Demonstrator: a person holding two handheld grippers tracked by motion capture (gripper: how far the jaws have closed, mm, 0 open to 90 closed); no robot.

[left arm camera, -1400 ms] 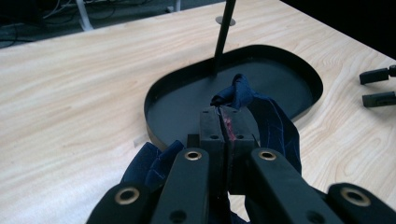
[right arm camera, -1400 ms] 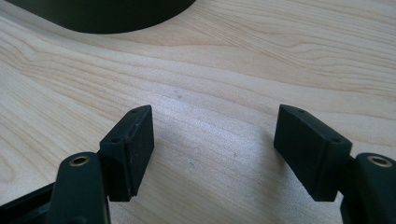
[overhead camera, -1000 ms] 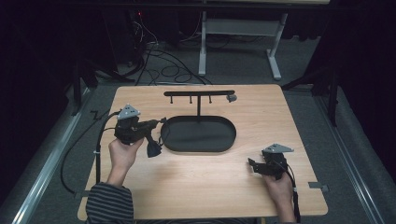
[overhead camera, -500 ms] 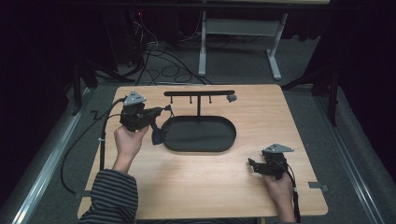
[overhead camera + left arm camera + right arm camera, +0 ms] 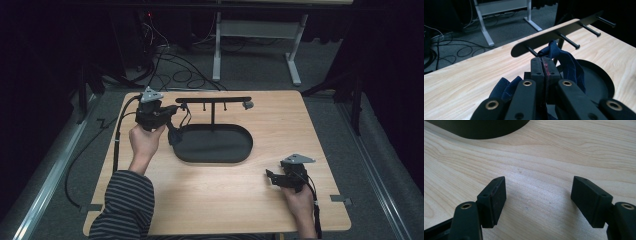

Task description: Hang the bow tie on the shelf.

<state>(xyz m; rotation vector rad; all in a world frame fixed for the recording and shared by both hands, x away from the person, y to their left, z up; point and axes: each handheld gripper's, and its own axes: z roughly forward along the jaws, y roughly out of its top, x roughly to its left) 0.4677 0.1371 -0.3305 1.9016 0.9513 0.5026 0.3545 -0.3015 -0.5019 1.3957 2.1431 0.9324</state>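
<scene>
My left gripper (image 5: 176, 111) is shut on a dark blue cloth (image 5: 174, 134), which hangs down from its jaws over the left end of the black oval base (image 5: 212, 145). In the left gripper view the jaws (image 5: 544, 63) pinch the cloth (image 5: 569, 63) right below the leftmost peg (image 5: 531, 50) of the black rack bar (image 5: 554, 33); a fold of cloth rises to touch that peg. Standing on a post from the base is the bar (image 5: 215, 100). My right gripper (image 5: 270, 178) rests low on the table at the right, open, with bare wood between its jaws (image 5: 537, 195).
The wooden table (image 5: 300, 130) has bare room right of the base and along the front. Further pegs (image 5: 570, 42) stick out along the bar. A cable (image 5: 119, 135) trails off the left edge. Behind the table stand a white frame (image 5: 250, 35) and floor cables.
My left gripper has moved away from the person and up, carrying the blue cloth from the base's left rim to the left end of the rack bar. The right gripper has stayed still.
</scene>
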